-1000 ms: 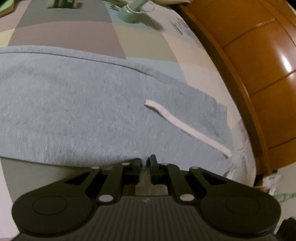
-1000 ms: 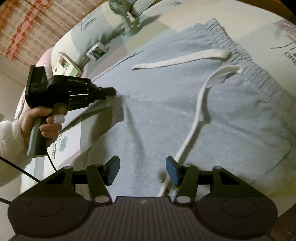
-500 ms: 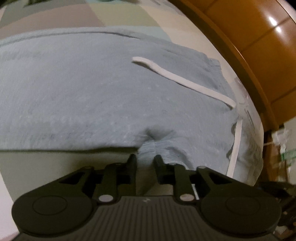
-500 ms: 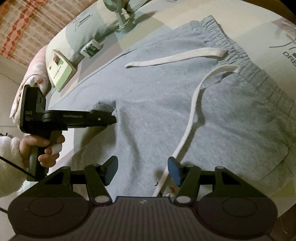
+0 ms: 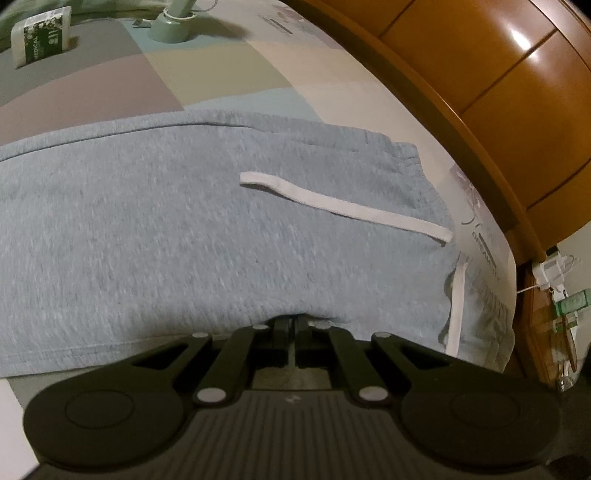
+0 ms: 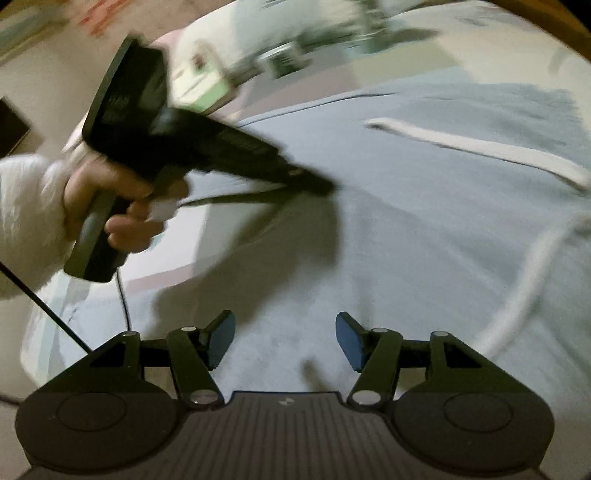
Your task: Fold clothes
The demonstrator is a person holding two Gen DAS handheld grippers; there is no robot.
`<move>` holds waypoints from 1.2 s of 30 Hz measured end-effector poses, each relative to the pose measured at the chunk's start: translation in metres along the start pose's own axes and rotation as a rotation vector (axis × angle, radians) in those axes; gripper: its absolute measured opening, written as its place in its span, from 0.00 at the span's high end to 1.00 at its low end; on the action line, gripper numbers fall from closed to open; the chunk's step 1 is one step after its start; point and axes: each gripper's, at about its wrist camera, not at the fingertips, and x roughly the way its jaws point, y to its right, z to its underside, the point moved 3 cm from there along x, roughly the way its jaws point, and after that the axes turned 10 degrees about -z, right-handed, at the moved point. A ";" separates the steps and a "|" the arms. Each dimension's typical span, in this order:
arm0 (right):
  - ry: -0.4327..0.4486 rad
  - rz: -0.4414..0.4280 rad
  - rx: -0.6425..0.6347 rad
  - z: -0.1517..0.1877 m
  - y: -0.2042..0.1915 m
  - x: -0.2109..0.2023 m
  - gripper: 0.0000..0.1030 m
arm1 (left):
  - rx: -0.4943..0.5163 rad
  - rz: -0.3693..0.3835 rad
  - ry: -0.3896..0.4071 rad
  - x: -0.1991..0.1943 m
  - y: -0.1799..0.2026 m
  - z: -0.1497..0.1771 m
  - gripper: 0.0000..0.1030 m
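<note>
Light grey-blue sweat shorts (image 5: 184, 240) with a white drawstring (image 5: 351, 206) lie spread on the bed. My left gripper (image 5: 295, 324) is shut on a pinch of the shorts' near edge, and the cloth bunches over its tips. In the right wrist view, that same left gripper (image 6: 325, 188) bites into the shorts (image 6: 406, 258), which rise slightly at the pinch. The drawstring (image 6: 461, 144) lies to the right. My right gripper (image 6: 284, 339) hovers open over the cloth with nothing between its blue pads (image 6: 351, 341).
A wooden bed frame (image 5: 480, 92) curves along the right. A fan base (image 5: 173, 29) and a green box (image 5: 40, 37) sit on the patchwork sheet (image 5: 221, 74) beyond the shorts. A hand (image 6: 122, 206) in a white fluffy sleeve (image 6: 26, 221) holds the left gripper, trailing a cable (image 6: 122, 288).
The left gripper closed onto the shorts' near edge and rolled. The right gripper swung left across the shorts toward the left gripper, its jaws a little wider; its view is now blurred.
</note>
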 end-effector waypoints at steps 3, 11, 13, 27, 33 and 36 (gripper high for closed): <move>-0.020 0.118 -0.026 -0.005 0.011 0.024 0.35 | 0.009 -0.027 0.003 -0.001 0.001 0.002 0.98; 0.023 0.115 0.023 -0.001 0.013 -0.032 0.31 | -0.011 -0.070 -0.068 -0.034 -0.019 0.042 0.91; 0.030 0.177 0.018 0.003 0.019 -0.047 0.31 | -0.024 -0.075 -0.079 -0.046 -0.024 0.057 0.91; -0.020 0.506 0.059 0.008 0.100 -0.075 0.30 | -0.148 -0.275 -0.150 -0.074 -0.062 0.149 0.90; -0.090 0.437 -0.059 0.019 0.053 -0.060 0.29 | -0.104 -0.310 -0.121 -0.107 -0.063 0.167 0.89; -0.101 0.402 -0.086 0.018 0.036 -0.051 0.29 | -0.073 -0.353 -0.060 -0.114 -0.078 0.157 0.84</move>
